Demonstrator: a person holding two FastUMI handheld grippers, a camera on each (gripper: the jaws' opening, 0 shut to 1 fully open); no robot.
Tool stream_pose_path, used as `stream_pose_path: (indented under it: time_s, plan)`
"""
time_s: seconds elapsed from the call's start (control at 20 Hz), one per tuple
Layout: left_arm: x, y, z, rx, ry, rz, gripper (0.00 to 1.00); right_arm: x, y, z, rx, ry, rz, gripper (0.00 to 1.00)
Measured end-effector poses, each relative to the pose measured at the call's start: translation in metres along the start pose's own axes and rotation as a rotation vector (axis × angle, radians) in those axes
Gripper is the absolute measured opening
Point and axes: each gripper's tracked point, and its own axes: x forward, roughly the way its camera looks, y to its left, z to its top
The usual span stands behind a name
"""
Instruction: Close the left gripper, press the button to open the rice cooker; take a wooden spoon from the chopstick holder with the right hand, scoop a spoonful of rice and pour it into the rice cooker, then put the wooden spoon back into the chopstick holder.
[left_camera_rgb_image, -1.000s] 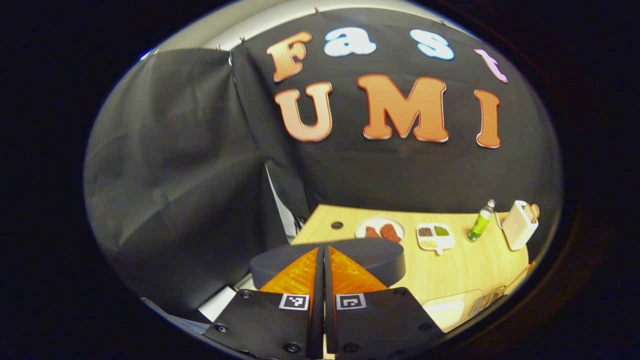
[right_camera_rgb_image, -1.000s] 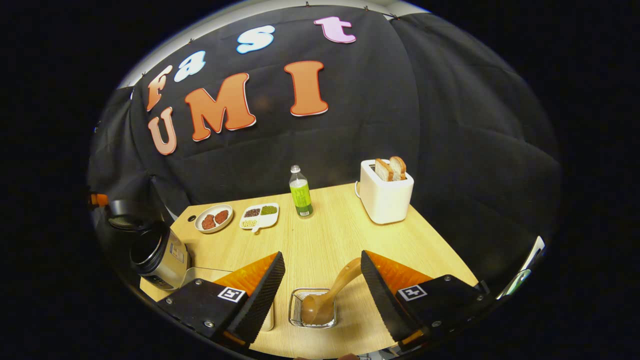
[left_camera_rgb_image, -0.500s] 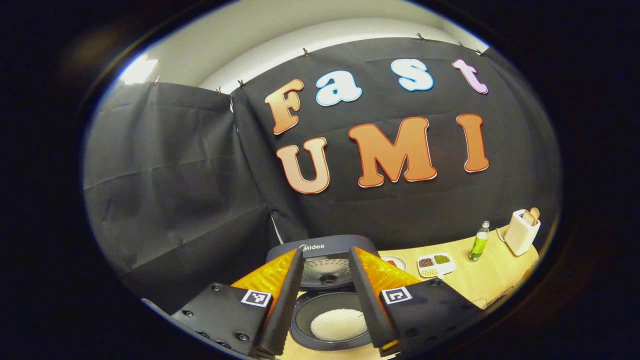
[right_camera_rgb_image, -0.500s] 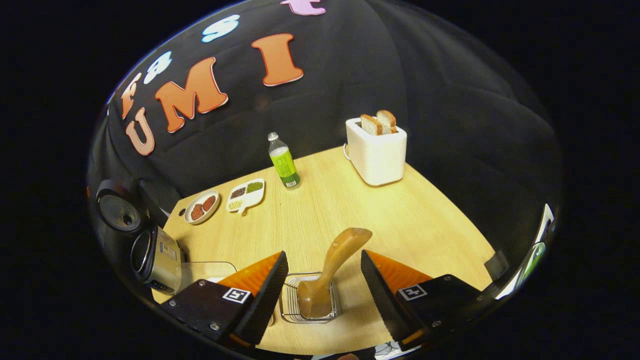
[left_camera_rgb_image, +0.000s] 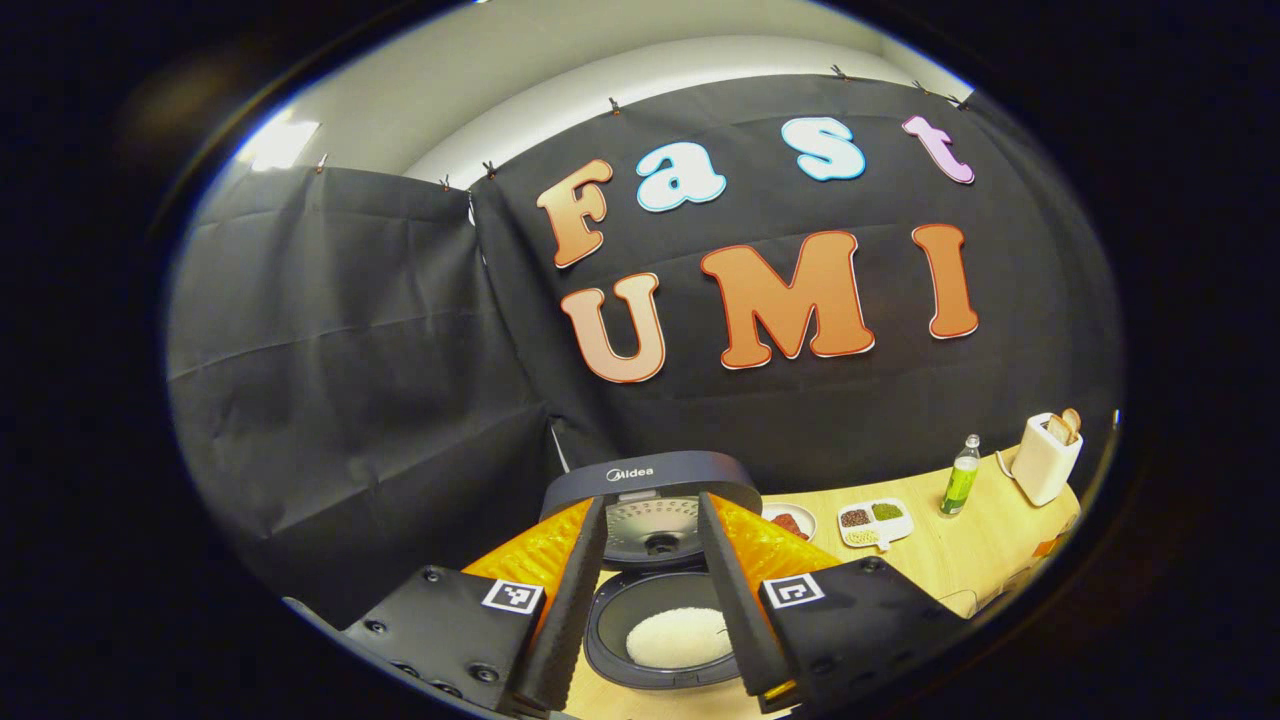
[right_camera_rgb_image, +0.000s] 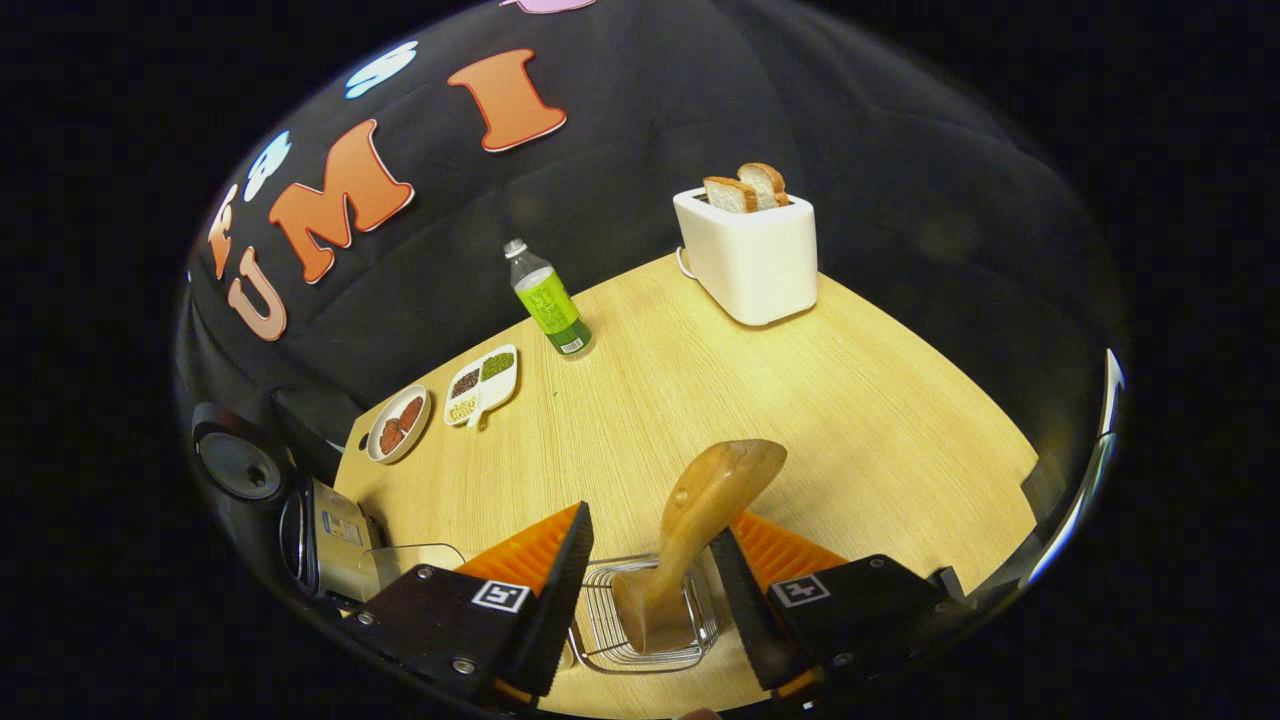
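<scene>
Left gripper view: left gripper (left_camera_rgb_image: 650, 600), jaws apart, hovers above the dark round rice cooker (left_camera_rgb_image: 655, 560), lid up; opening done. Right gripper view: right gripper (right_camera_rgb_image: 645, 590), jaws apart, straddles the brown wooden spoon (right_camera_rgb_image: 690, 540) standing in the wire chopstick holder (right_camera_rgb_image: 640, 625); grasp, scoop, pour and return remain.

toaster (right_camera_rgb_image: 752, 262) with bread | green bottle (right_camera_rgb_image: 548, 304) | divided dish (right_camera_rgb_image: 482, 382) | plate (right_camera_rgb_image: 396, 423)

your left gripper (left_camera_rgb_image: 650, 600) is held level, jaws parted wide and gripping nothing. your right gripper (right_camera_rgb_image: 645, 590) tilts downward, jaws parted, both fingers clear of contact.
</scene>
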Motion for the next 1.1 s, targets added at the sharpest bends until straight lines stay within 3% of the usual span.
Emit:
stream_pose_path:
  time_s: [0.25, 0.3, 0.35, 0.45, 0.5, 0.55, 0.8, 1.1]
  plan:
    - [-0.003, 0.001, -0.009, 0.011, 0.01, 0.004, 0.75, 0.009, 0.0, -0.014, 0.016, 0.056, 0.004, 0.54]
    - [-0.006, -0.001, -0.011, 0.01, 0.014, 0.001, 0.75, 0.01, -0.001, -0.013, 0.023, 0.06, 0.005, 0.41]
    - [-0.004, -0.001, -0.012, 0.011, 0.018, -0.001, 0.75, 0.011, -0.002, -0.013, 0.027, 0.06, 0.002, 0.48]
    - [-0.004, -0.005, -0.016, 0.012, 0.025, -0.008, 0.75, 0.013, -0.005, -0.014, 0.039, 0.069, -0.006, 0.38]
    - [-0.004, -0.006, -0.016, 0.011, 0.028, -0.012, 0.66, 0.013, -0.007, -0.013, 0.05, 0.07, -0.012, 0.21]
    - [-0.003, -0.007, -0.017, 0.012, 0.029, -0.012, 0.66, 0.012, -0.008, -0.013, 0.063, 0.071, -0.014, 0.17]
    - [0.002, -0.014, -0.021, -0.002, 0.034, -0.028, 0.65, -0.003, -0.004, -0.014, 0.059, 0.046, 0.008, 0.17]
    - [0.009, -0.022, -0.025, -0.012, 0.039, -0.055, 0.65, -0.031, 0.003, 0.006, 0.053, -0.061, 0.015, 0.13]
